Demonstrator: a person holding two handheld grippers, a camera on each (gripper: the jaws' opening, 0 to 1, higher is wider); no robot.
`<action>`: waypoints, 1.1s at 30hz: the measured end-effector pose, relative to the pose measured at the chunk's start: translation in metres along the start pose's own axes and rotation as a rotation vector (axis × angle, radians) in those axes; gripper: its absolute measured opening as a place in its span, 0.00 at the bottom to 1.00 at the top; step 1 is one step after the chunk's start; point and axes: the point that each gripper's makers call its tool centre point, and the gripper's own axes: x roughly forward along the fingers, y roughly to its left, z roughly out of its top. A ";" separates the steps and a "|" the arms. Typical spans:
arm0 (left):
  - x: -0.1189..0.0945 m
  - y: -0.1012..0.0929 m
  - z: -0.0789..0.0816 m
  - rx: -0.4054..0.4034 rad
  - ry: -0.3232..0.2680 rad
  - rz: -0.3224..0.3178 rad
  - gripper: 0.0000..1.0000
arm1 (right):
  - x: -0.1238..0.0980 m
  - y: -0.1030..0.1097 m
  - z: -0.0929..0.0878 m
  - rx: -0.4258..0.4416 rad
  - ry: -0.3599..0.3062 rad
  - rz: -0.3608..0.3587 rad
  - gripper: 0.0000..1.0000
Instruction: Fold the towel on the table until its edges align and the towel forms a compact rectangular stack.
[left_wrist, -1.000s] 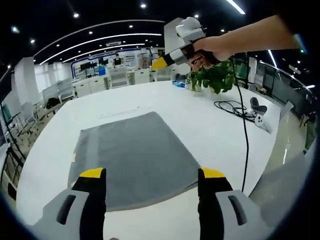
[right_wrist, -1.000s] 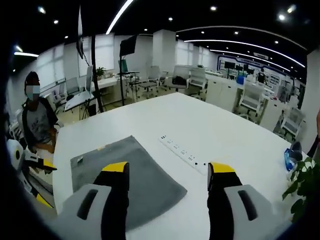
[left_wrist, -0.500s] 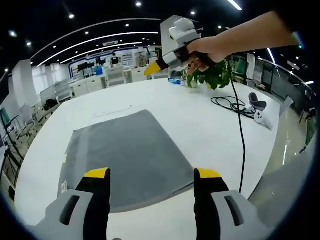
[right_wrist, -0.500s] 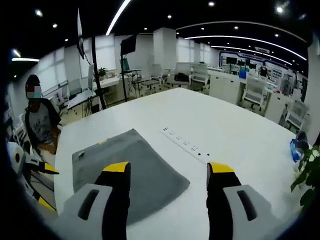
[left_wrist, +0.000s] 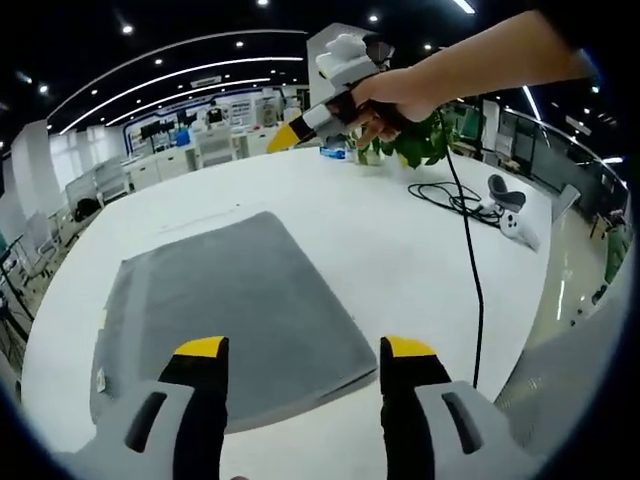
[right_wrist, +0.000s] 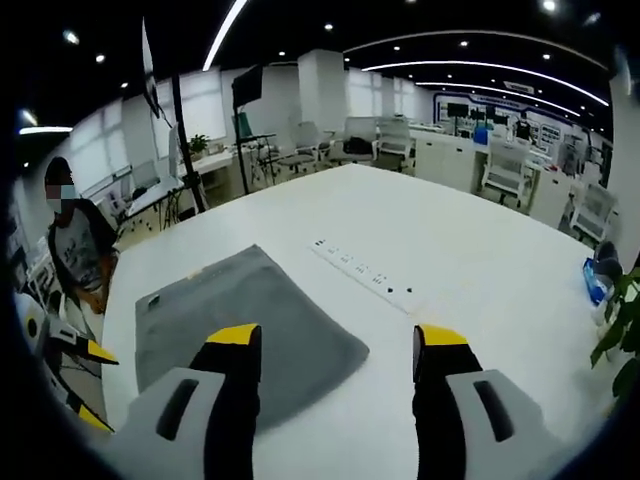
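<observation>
Left gripper view: hovering with left gripper (left_wrist: 300, 352) wide open, empty, over near edge of flat grey rectangular towel (left_wrist: 225, 310), long axis running away across white table (left_wrist: 400, 240); right gripper (right_wrist: 338, 338) also open, empty, facing towel corner.

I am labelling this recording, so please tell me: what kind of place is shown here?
Probably an open-plan office or lab: rows of white desks with office chairs, long ceiling strip lights, and a large white table holding a flat grey towel.

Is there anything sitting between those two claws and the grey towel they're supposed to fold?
Nothing visible does. The towel lies flat on the white table, with open air between it and each open claw; the power strip lies beside it.
</observation>
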 end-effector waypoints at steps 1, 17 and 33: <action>0.003 -0.001 -0.001 0.007 0.001 -0.005 0.61 | 0.001 -0.002 -0.002 0.005 -0.001 -0.002 0.62; 0.027 -0.021 -0.010 0.046 0.024 -0.073 0.53 | 0.028 -0.014 -0.032 0.016 0.044 0.013 0.57; 0.043 -0.045 -0.021 0.144 0.058 -0.176 0.42 | 0.045 -0.025 -0.046 -0.007 0.060 0.007 0.43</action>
